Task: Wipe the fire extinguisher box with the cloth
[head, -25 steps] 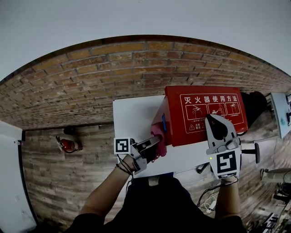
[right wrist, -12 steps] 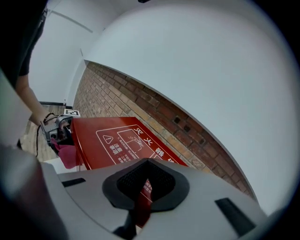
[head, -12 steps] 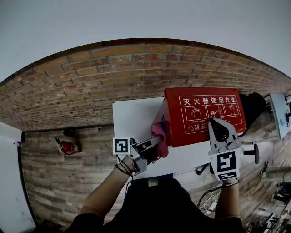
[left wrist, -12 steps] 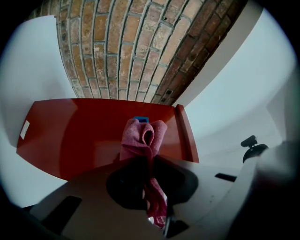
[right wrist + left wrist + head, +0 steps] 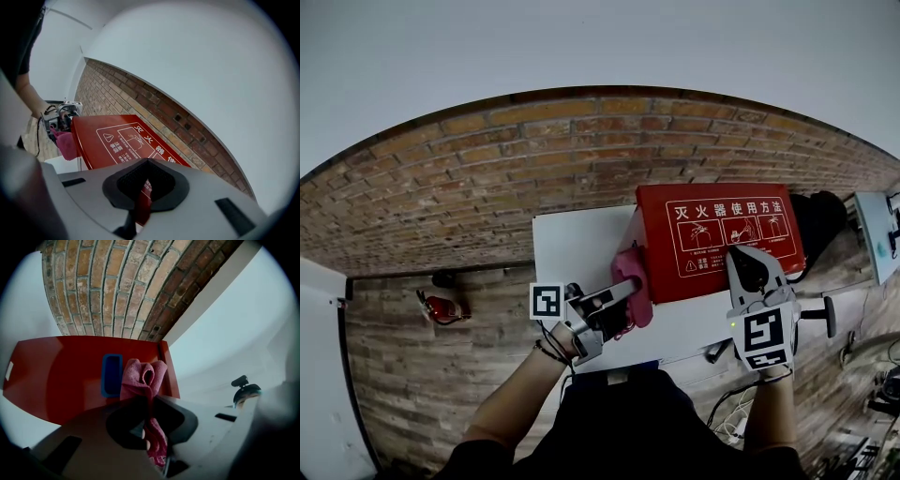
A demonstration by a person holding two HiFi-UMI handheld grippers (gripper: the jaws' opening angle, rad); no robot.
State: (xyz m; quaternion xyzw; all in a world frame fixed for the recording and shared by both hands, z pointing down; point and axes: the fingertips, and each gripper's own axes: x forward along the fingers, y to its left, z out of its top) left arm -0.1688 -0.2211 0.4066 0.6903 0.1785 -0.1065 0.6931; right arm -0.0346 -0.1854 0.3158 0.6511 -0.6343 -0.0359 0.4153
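Observation:
A red fire extinguisher box (image 5: pixel 722 234) with white printed instructions stands on a white table (image 5: pixel 572 244) by the brick wall. My left gripper (image 5: pixel 628 289) is shut on a pink cloth (image 5: pixel 635 277), which is pressed against the box's left side. In the left gripper view the bunched cloth (image 5: pixel 140 376) lies beside a blue handle recess (image 5: pixel 111 375) on that red side (image 5: pixel 56 376). My right gripper (image 5: pixel 746 257) is shut, with its tips resting against the printed face (image 5: pixel 112 136) near its lower edge. Nothing is held in it.
A small red fire extinguisher (image 5: pixel 441 305) lies on the wooden floor at the left. A black object (image 5: pixel 825 216) sits right of the box, with a white unit (image 5: pixel 877 230) beyond it. Cables (image 5: pixel 727 412) hang below the table's front edge.
My left gripper has lifted the cloth a little higher along the box's left side. The right gripper has stayed almost where it was on the printed face.

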